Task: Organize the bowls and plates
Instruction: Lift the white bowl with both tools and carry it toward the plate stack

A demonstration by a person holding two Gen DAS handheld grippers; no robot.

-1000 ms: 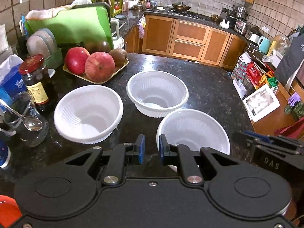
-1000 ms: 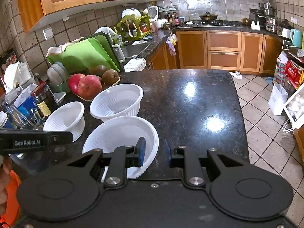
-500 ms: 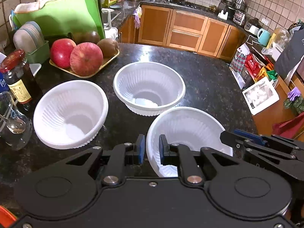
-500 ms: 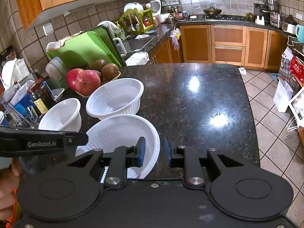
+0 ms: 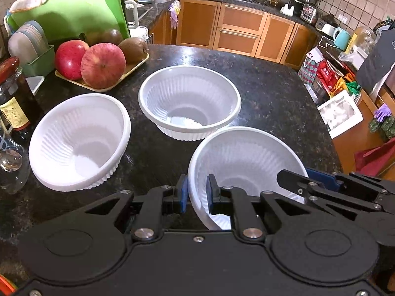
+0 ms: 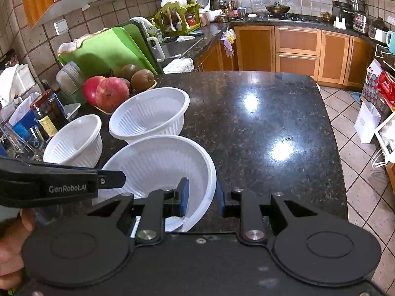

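Note:
Three white ribbed bowls stand on the dark granite counter. The nearest bowl [image 5: 246, 157] [image 6: 160, 162] has both grippers at it. My left gripper [image 5: 197, 191] is shut to a narrow gap, and the bowl's left rim stands in that gap without a visible pinch. My right gripper [image 6: 202, 197] straddles the right rim, one pad inside and one outside. Its jaws are opening and do not press the wall. Its fingers [image 5: 296, 181] also show in the left wrist view. A second bowl [image 5: 190, 98] [image 6: 148, 116] sits behind, and a third [image 5: 79, 140] [image 6: 76, 135] to the left.
A tray [image 5: 118, 81] with apples [image 5: 102, 65] and kiwis stands behind the bowls. A sauce bottle [image 5: 14, 98] and a glass with a spoon [image 5: 9, 165] crowd the left edge. A green cutting board [image 5: 74, 12] leans behind. Bare granite [image 6: 271, 123] stretches right to the counter edge.
Both grippers have come down and forward onto the nearest bowl, so its rim now sits between each pair of jaws. The right jaws stand slightly wider.

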